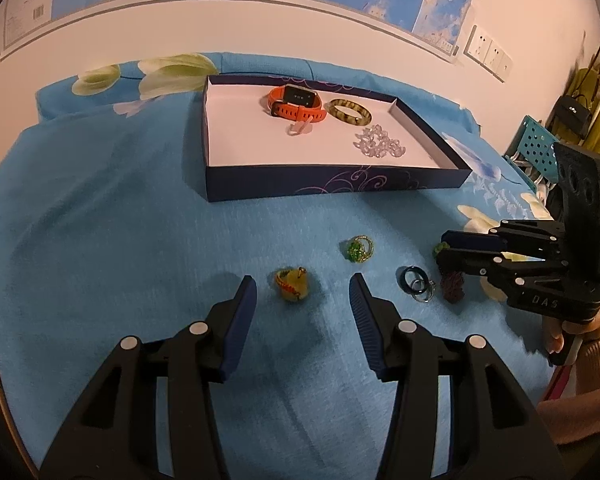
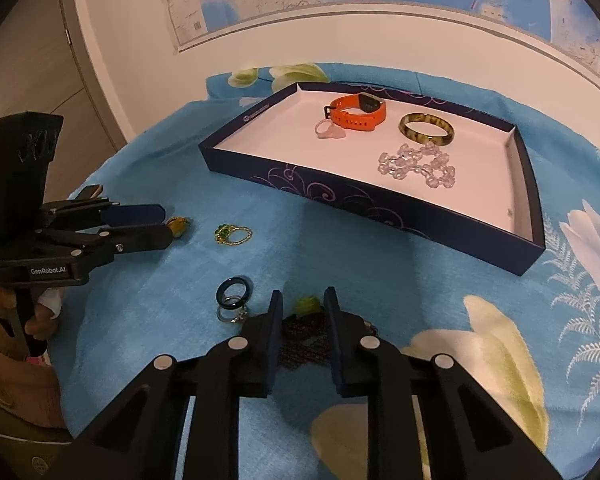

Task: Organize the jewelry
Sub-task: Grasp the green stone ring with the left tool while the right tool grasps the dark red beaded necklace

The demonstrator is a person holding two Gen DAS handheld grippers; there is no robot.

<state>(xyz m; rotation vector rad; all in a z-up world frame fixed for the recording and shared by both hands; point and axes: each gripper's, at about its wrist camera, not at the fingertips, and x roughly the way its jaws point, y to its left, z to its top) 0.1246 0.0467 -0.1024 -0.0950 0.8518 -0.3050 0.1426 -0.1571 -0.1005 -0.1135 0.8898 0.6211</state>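
Observation:
My left gripper [image 1: 302,280] stands open low over the blue cloth, with a yellow ring [image 1: 294,290] lying loose between its fingertips. My right gripper [image 2: 303,294] has its pads against a dark beaded bracelet [image 2: 304,338] with a green piece [image 2: 306,305] at its far end; part of the bracelet spills out beside the fingers. A green-and-gold ring [image 1: 358,249] and a few dark hoops [image 2: 232,296] lie between the two grippers. The dark blue box [image 2: 364,200] beyond holds an orange watch [image 2: 356,116], a mottled bangle [image 2: 426,130], a clear bead bracelet [image 2: 418,164] and a pink ring [image 2: 328,130].
The blue flowered cloth [image 1: 100,220] covers the whole surface up to a white wall with a map. A hand in an orange sleeve [image 1: 580,360] holds the right gripper. A teal perforated rack [image 1: 536,144] and hanging bags stand past the cloth's right edge.

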